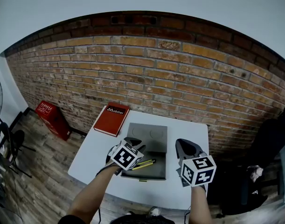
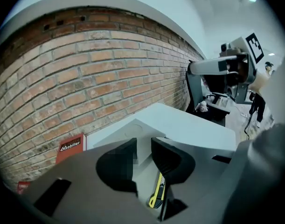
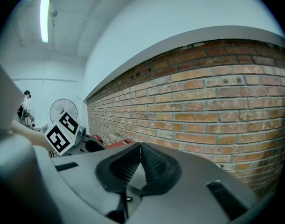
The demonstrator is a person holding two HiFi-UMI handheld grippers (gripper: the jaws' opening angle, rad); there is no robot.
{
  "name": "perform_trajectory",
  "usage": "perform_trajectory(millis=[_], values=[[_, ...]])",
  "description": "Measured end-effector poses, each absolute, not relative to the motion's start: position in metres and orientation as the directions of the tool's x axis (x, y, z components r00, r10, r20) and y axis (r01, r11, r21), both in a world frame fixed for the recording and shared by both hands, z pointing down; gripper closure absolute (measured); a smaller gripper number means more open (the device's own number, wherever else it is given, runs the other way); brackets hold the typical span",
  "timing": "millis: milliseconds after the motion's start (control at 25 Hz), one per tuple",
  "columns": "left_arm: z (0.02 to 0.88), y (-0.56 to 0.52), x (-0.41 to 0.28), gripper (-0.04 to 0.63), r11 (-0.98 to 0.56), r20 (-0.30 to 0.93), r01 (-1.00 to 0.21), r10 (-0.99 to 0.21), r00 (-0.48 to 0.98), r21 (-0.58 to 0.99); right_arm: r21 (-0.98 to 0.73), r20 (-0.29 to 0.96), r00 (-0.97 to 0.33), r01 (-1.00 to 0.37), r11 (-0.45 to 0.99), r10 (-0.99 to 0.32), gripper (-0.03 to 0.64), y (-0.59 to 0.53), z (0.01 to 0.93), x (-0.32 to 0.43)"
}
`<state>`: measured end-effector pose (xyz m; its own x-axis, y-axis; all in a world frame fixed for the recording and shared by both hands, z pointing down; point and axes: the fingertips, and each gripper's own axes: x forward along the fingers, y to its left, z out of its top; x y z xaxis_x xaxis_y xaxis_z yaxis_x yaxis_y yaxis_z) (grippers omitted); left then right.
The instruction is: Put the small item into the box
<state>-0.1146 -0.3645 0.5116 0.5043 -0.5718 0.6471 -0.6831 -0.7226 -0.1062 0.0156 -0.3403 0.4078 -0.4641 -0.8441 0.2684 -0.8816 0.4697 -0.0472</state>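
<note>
1. A white worktop [image 1: 189,129] stands against a red brick wall [image 1: 147,73], seen from above by a person who holds a tool in each hand.
2. An open grey box [image 1: 149,133] lies at the middle of the worktop. Its paler half is toward the wall and its darker half toward the person.
3. The small item, a yellow utility knife [image 1: 143,164], lies slanted on the darker near half of the box.
4. The left tool [image 1: 134,143] hangs over the left part of the box, just above the knife.
5. In the left gripper view, the left tool [image 2: 143,146] has its jaws spread with a clear gap. Nothing is pinched. The knife [image 2: 157,194] shows below the gap, and neither jaw touches it.
6. The right tool [image 1: 186,146] is over the bare worktop just right of the box.
7. In the right gripper view, the right tool [image 3: 141,147] has its jaw tips pressed together with nothing between them.
8. A red book [image 1: 111,119] lies flat on the far left corner of the worktop, beside the box and apart from it.
9. A red crate [image 1: 52,118] sits on the wooden floor at the foot of the wall, left of the worktop.
10. A fan [image 3: 64,110] stands farther left.
</note>
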Motion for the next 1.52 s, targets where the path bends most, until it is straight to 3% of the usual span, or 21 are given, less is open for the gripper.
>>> perform_trajectory(millis=[400, 880, 1520], values=[[0.440, -0.361, -0.136, 0.500, -0.596, 0.454, -0.798, -0.738, 0.499, -0.092, -0.036, 0.243, -0.469, -0.879, 0.475, -0.849, 0.597, -0.337, 0.396, 0.014], [0.408, -0.347, -0.189, 0.523, -0.425, 0.313, -0.905, -0.863, 0.397, -0.023, -0.034, 0.218, -0.485, -0.871, 0.491, -0.847, 0.595, -0.333, 0.384, 0.007], [0.398, -0.340, -0.199, 0.557, -0.370, 0.276, -0.927, -0.898, 0.342, -0.053, -0.020, 0.205, -0.487, -0.869, 0.494, -0.849, 0.597, -0.329, 0.377, 0.009]])
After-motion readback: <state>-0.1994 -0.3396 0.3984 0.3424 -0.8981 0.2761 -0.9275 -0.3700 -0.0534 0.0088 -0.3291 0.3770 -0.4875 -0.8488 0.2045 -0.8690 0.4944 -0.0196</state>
